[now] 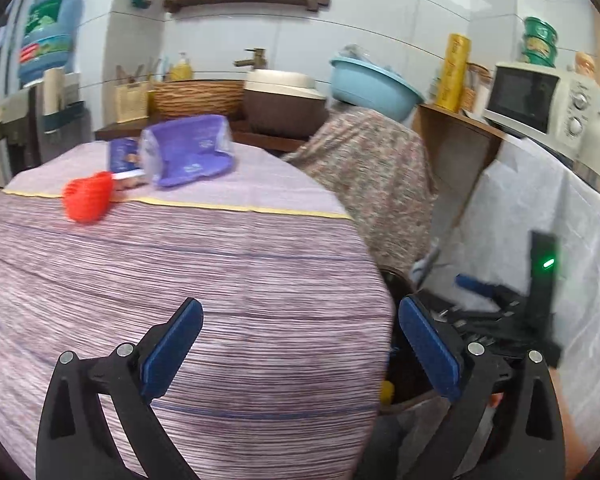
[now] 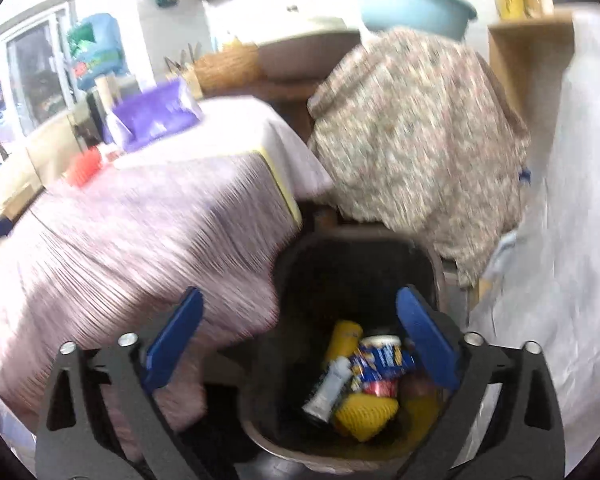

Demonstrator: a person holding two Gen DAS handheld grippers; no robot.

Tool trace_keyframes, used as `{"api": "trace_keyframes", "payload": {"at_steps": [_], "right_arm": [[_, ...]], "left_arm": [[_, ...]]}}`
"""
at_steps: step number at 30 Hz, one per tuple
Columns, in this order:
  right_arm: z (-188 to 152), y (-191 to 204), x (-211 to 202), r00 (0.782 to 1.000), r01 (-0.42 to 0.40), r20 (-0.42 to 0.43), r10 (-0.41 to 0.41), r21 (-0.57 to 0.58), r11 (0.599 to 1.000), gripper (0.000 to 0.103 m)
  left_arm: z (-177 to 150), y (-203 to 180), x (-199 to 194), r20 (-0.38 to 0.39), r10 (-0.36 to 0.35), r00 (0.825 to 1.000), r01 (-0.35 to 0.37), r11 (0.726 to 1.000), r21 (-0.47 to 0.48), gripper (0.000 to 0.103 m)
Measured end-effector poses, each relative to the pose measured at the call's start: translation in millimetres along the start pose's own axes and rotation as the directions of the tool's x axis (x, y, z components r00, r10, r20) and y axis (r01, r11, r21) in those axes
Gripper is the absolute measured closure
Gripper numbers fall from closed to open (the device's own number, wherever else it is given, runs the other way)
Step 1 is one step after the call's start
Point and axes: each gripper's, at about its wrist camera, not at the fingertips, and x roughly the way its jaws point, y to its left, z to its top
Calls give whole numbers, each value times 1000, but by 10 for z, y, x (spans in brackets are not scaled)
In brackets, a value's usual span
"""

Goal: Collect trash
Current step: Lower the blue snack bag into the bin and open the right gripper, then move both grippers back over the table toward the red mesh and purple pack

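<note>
**Both grippers empty; bin part-filled, table still holds litter**

The left gripper [image 1: 300,356] has its fingers spread wide with nothing between them, hovering over the striped tablecloth [image 1: 204,280]. Well ahead of its fingertips and to their left lies a red mesh sleeve [image 1: 89,197]; beyond that, a purple plastic package [image 1: 190,152] with a small purple card [image 1: 123,156] beside it. The red mesh looks light, soft and springy, so it will likely squash flat: a pinch across its middle should hold. The purple package seems thin, crinkly and slippery; taking it at a folded edge looks safer than across the slack face.

The right gripper [image 2: 298,336] is likewise spread wide and empty, directly above the dark bin [image 2: 360,248], which stands beside the draped table edge. Below and between its fingers the bin holds a yellow mesh sleeve [image 2: 366,414], a white tube [image 2: 328,390], a blue-and-red wrapper [image 2: 380,364] and a yellow bottle [image 2: 342,338]. This view is blurred, so finer detail is unclear.
</note>
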Motion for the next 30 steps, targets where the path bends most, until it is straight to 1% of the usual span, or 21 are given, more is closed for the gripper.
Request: {"api": "trace_keyframes", "payload": {"at_steps": [2, 4, 8, 12, 14, 16, 18, 20, 22, 23, 24, 25, 27, 30], "right_arm": [[154, 175, -67, 999, 7, 36, -6, -42, 999, 6], [266, 356, -103, 999, 3, 50, 1, -88, 996, 6], [532, 742, -98, 994, -88, 50, 95, -126, 988, 6], [730, 1117, -80, 984, -145, 78, 162, -194, 970, 6], [825, 1318, -14, 979, -177, 56, 194, -227, 958, 6], [900, 1513, 70, 968, -237, 12, 249, -259, 936, 6], [961, 1709, 169, 963, -263, -12, 271, -284, 922, 6], [997, 1884, 289, 956, -289, -41, 290, -296, 910, 6], [1033, 1998, 428, 946, -323, -73, 316, -281, 904, 6], [1069, 2053, 514, 935, -354, -96, 341, -260, 898, 6], [1101, 2091, 587, 930, -368, -107, 352, -243, 897, 6], [1138, 2141, 660, 931, -366, -112, 349, -235, 901, 6], [1240, 2269, 818, 941, -339, -113, 320, -239, 910, 6], [1402, 2439, 1053, 950, -311, -121, 290, -247, 918, 6]], "left_arm": [[31, 109, -66, 14, 30, 999, -30, 1000, -1, 6], [55, 209, -111, 21, 58, 998, -58, 998, -2, 6], [125, 493, -156, 12, 144, 989, -144, 989, -16, 6], [180, 834, -182, -22, 211, 977, -212, 975, -62, 6], [212, 1008, -178, -42, 261, 964, -264, 961, -87, 6], [232, 1152, -164, -55, 260, 964, -265, 959, -99, 6], [260, 1304, -147, -73, 277, 958, -284, 953, -108, 6], [290, 1401, -137, -64, 307, 950, -312, 946, -93, 6], [314, 1499, -132, -49, 338, 940, -341, 936, -89, 6], [337, 1592, -105, -56, 357, 932, -361, 929, -86, 6], [358, 1640, -84, -63, 365, 929, -369, 925, -85, 6], [376, 1714, -55, -71, 371, 926, -376, 923, -86, 6], [430, 1904, 23, -93, 378, 921, -387, 917, -99, 6], [503, 2065, 111, -111, 376, 920, -387, 917, -95, 6]]}}
